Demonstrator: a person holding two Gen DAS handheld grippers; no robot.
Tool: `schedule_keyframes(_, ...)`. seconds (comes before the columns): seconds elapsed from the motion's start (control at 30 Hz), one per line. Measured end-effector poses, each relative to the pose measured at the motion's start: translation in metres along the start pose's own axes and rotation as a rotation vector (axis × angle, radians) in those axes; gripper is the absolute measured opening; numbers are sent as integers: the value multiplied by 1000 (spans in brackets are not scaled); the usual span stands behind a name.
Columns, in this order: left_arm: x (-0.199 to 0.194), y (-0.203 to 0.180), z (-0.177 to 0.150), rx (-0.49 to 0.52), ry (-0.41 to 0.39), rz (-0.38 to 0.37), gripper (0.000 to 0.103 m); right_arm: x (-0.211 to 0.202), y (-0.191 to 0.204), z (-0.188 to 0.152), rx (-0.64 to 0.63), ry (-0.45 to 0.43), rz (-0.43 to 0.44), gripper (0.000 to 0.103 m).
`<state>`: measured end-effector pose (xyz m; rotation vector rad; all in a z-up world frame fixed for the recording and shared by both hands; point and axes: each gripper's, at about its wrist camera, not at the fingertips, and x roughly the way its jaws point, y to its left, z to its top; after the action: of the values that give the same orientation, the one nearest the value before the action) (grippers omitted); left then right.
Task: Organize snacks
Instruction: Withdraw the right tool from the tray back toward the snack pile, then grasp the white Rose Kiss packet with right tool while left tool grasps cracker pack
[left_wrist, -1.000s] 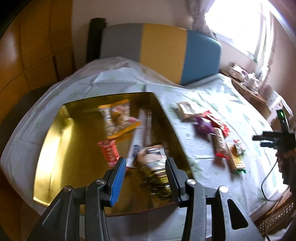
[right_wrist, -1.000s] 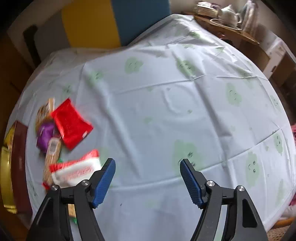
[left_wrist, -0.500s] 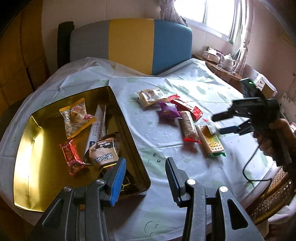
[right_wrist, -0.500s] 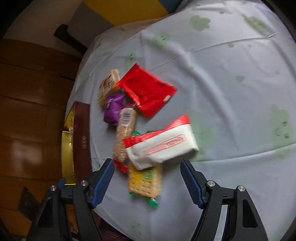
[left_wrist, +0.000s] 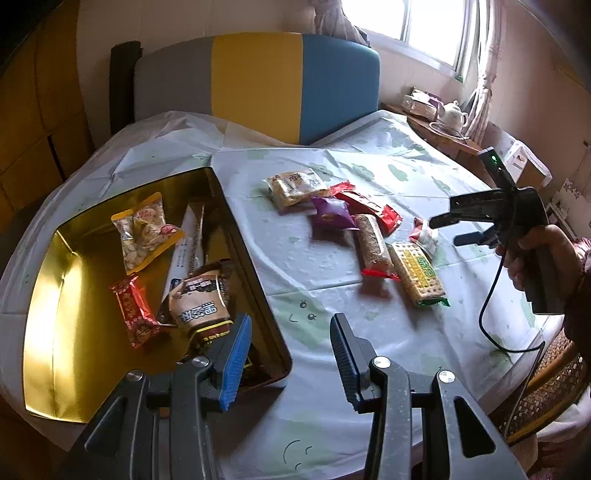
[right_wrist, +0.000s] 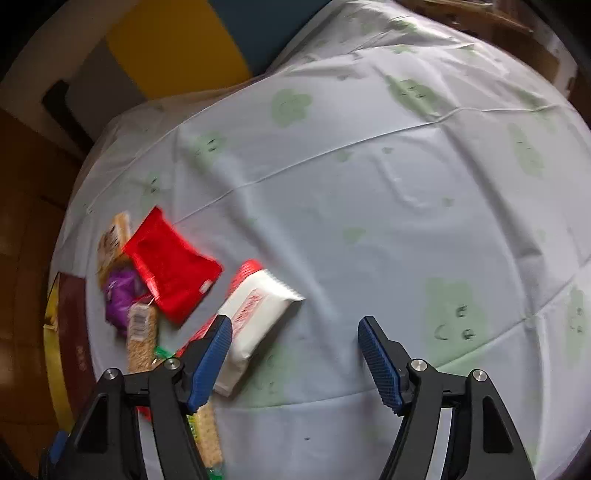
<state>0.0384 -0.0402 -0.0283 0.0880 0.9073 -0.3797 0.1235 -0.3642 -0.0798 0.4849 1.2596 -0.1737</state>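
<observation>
A gold tin box (left_wrist: 51, 302) lies at the left of the table and holds several snack packs, among them a brown bag (left_wrist: 201, 301) and a small red pack (left_wrist: 135, 312). Loose snacks lie on the tablecloth to its right: a purple pack (left_wrist: 330, 216), a red pack (right_wrist: 171, 264), a cracker pack (left_wrist: 419, 273), a white and red pack (right_wrist: 255, 317). My left gripper (left_wrist: 288, 358) is open and empty above the box's near right corner. My right gripper (right_wrist: 295, 362) is open and empty just right of the white and red pack; it also shows in the left wrist view (left_wrist: 454, 230).
A grey, yellow and blue chair back (left_wrist: 258, 81) stands behind the table. A side shelf with a teapot (left_wrist: 452, 114) is at the far right by the window. A black cable (left_wrist: 495, 295) hangs from the right gripper. A wicker chair (left_wrist: 546, 391) stands at the near right.
My left gripper has swung right from over the box's middle to its right corner. My right gripper has moved toward the snack pile, and the white and red pack now lies beside its left finger.
</observation>
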Motion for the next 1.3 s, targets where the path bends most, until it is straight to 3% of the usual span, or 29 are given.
schedule_keyframes(0.13, 3, -3, -2, 9, 10, -7, 45, 5, 20, -6, -44, 6, 55, 72)
schedule_keyframes(0.33, 8, -6, -3, 16, 27, -12, 45, 19, 54, -10, -204, -44, -17, 68)
schedule_keyframes(0.4, 10, -8, -4, 24, 35, -16, 45, 17, 51, -14, -233, -57, -50, 48)
schedule_keyframes(0.43, 11, -9, -3, 28, 38, -18, 45, 17, 51, -13, -243, -55, -67, 46)
schedule_keyframes(0.5, 12, -13, -2, 45, 42, -25, 45, 11, 45, -13, -277, -36, -125, 30)
schedule_keyframes(0.6, 14, -19, 2, 61, 49, -40, 45, 7, 43, -17, -341, 34, -125, 30)
schedule_keyframes(0.73, 19, -29, 9, 84, 64, -72, 45, 6, 41, -18, -385, 53, -178, 33)
schedule_keyframes(0.83, 27, -36, 12, 90, 91, -101, 45, 4, 38, -14, -363, 44, -170, 46)
schedule_keyframes(0.9, 32, -43, 13, 103, 104, -110, 45, 2, 36, -7, -329, 34, -149, 65)
schedule_keyframes(0.97, 36, -51, 14, 114, 117, -130, 45, -3, 30, -1, -277, 16, -122, 72)
schedule_keyframes(1.17, 52, -68, 24, 97, 160, -201, 45, -14, 15, 7, -184, -7, -115, 73)
schedule_keyframes(1.3, 60, -91, 36, 141, 151, -227, 45, -18, 13, 15, -160, -33, -115, 73)
